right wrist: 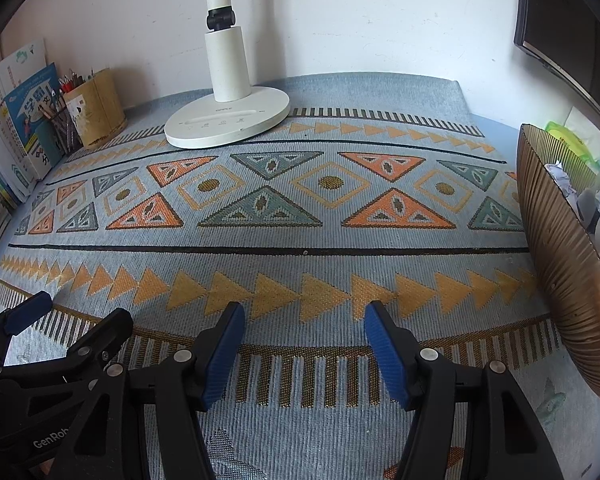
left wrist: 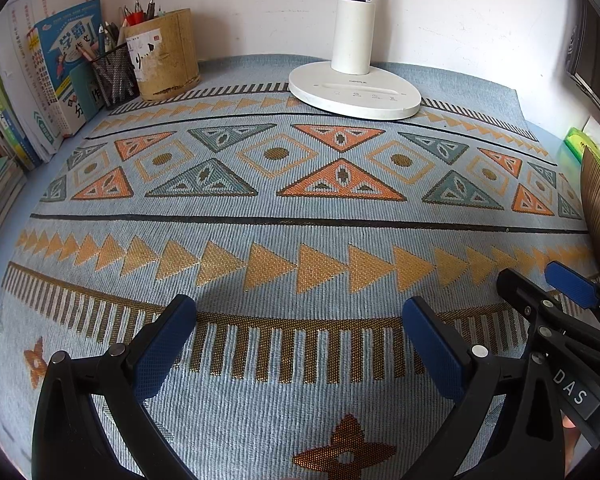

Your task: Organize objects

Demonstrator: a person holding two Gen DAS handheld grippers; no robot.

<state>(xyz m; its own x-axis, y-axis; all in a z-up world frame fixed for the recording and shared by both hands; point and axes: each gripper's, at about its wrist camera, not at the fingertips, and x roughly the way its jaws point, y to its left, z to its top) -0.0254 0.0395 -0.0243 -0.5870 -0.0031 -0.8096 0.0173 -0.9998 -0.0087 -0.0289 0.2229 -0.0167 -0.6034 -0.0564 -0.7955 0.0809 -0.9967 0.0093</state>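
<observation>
1. Two grippers hover low over the patterned mat (left wrist: 300,232): the left gripper (left wrist: 300,344) has its fingers (left wrist: 164,352) spread wide with nothing between them, and the right gripper (right wrist: 304,352) has its fingers (right wrist: 384,356) parted about halfway, also empty.
2. Both sit side by side; each shows at the edge of the other's view.
3. No loose object lies on the mat in front of either pair of fingers, so I judge the step in hand to be choosing or reaching for the next thing, or the sorting is already largely done.
4. Things to organize seem to lie at the bench edges: crumpled white paper (right wrist: 560,172) sits inside one ribbed brown bin (right wrist: 560,248) at the right, and a green packet (right wrist: 576,140) lies behind it.
5. To do the step well: keep the fingers parted, approach over the bin's rim rather than against its wall, and steer clear of the lamp base.
6. Count, outward: one white lamp (left wrist: 354,88) at the back; two pen holders at the left, a tan cylinder (left wrist: 168,56) touching a black mesh cup (left wrist: 114,76); pens too many to count; several upright books (left wrist: 66,60), exact number unclear.
</observation>
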